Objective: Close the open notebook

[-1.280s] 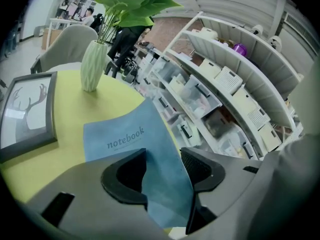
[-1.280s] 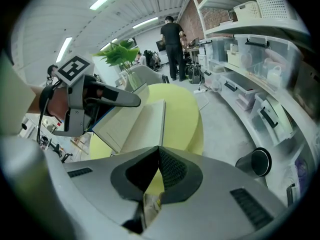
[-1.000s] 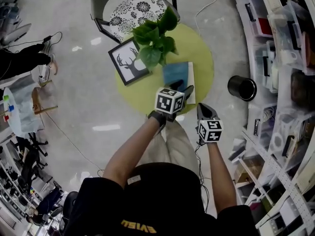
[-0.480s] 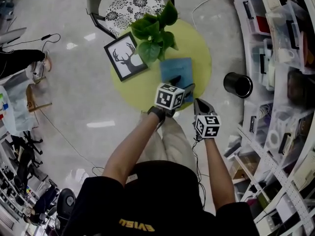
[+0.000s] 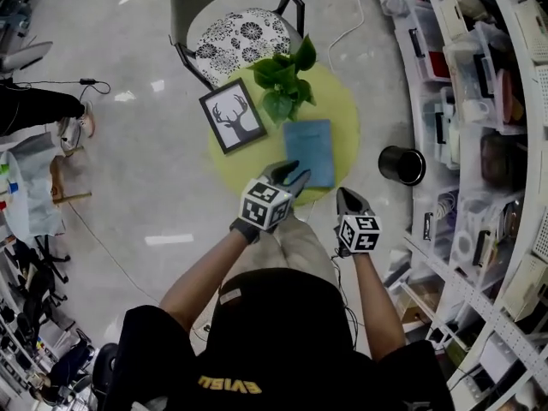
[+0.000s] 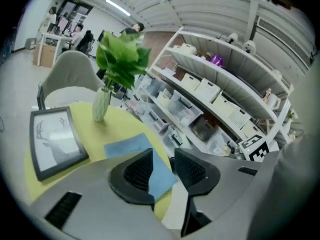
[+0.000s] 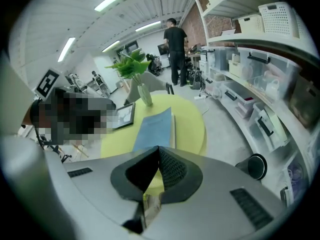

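We're looking down on the round desk [image 5: 248,165], and the notebook [image 5: 309,151] lies flat on it at about 3 o'clock from the desk's middle. Its blue cover is up and its page edge runs along the right side. By our reading it's shut, so the closing step looks as good as done.

The left hand-held gripper [image 5: 287,174] hangs over the desk's near rim at 6 o'clock, just beside the notebook's near-left corner but not on it. In its own view the jaws are closing on nothing (the blue corner shows through the gap, yet it lies on the desk beyond). The right hand-held gripper [image 5: 347,197] sits off the rim at roughly 5 o'clock, with its jaws fully together and empty.

The plant [image 5: 282,80] stands at 12 o'clock and the frame [image 5: 233,115] at 10, both clear of the notebook.

What's next, as we judge it, is very little. We'd check that the cover stays down. If it springs up, a light press on the cover would do, approached from the 6 o'clock side to stay clear of the plant.
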The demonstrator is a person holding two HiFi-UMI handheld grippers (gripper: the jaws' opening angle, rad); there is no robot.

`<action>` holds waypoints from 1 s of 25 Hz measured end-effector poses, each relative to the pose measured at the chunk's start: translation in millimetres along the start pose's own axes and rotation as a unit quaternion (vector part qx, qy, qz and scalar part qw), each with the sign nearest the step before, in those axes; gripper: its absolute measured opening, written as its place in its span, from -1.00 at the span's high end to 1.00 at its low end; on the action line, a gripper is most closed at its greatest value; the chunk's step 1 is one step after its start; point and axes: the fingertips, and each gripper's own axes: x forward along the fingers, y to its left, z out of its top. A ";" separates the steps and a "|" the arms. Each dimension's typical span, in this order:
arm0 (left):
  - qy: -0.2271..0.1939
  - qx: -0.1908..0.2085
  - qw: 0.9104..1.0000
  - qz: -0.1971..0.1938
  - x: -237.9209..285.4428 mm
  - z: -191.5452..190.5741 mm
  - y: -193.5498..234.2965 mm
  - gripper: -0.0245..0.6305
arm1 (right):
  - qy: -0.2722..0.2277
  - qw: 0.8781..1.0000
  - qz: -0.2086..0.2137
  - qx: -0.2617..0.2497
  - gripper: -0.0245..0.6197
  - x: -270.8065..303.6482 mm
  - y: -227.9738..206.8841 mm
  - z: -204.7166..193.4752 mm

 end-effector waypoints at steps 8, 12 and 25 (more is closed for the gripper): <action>-0.085 0.048 0.994 0.044 -121.4 51.9 -3.3 0.87 | -0.068 0.997 -0.003 -0.037 0.92 -56.0 52.6 68.9; -0.118 0.095 0.987 0.058 -161.1 77.9 -4.3 0.87 | -0.118 0.992 -0.007 -0.046 0.92 -78.4 73.4 107.5; -0.167 0.145 0.972 0.082 -225.0 111.2 -4.6 0.87 | -0.214 0.975 -0.031 -0.055 0.92 -141.3 105.9 165.5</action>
